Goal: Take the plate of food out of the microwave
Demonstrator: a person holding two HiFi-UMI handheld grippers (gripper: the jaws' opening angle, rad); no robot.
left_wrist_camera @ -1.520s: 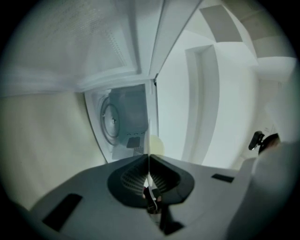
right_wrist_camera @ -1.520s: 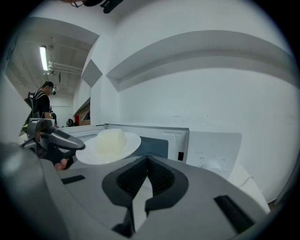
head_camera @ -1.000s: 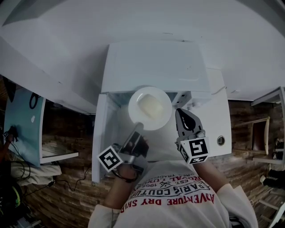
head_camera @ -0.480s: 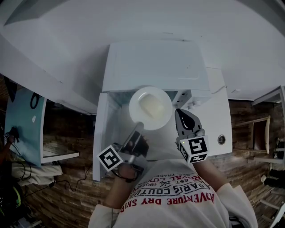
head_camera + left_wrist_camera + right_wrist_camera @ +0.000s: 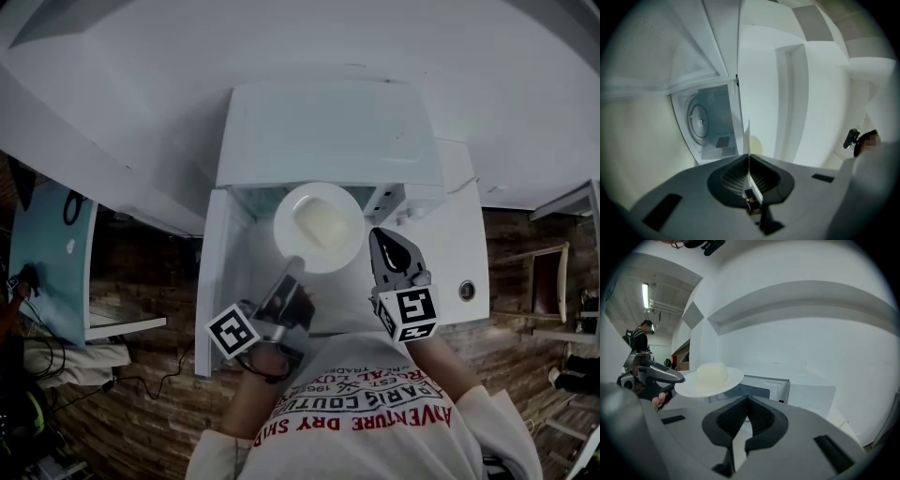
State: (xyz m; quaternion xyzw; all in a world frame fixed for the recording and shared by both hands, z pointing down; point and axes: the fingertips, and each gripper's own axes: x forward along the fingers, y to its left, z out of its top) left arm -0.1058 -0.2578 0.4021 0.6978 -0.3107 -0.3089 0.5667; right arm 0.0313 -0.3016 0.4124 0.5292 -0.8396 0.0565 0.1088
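Plate (image 5: 317, 228) of food is held level in the air just in front of the open microwave (image 5: 328, 131), outside its cavity. A pale yellow block of food (image 5: 321, 223) sits at the plate's centre.

Nearest, the left gripper (image 5: 292, 269) is clamped on the plate's near-left rim. Its own view shows the thin rim edge-on between the pressed pads. The right gripper (image 5: 381, 238) stands just right of the plate and apart from it, jaws together on nothing.

Farther off, the microwave door (image 5: 208, 281) is swung out to the left. The left gripper view shows a round turntable (image 5: 699, 120) inside the cavity. The microwave rests on a white counter (image 5: 459, 262) against a white wall (image 5: 487, 84).
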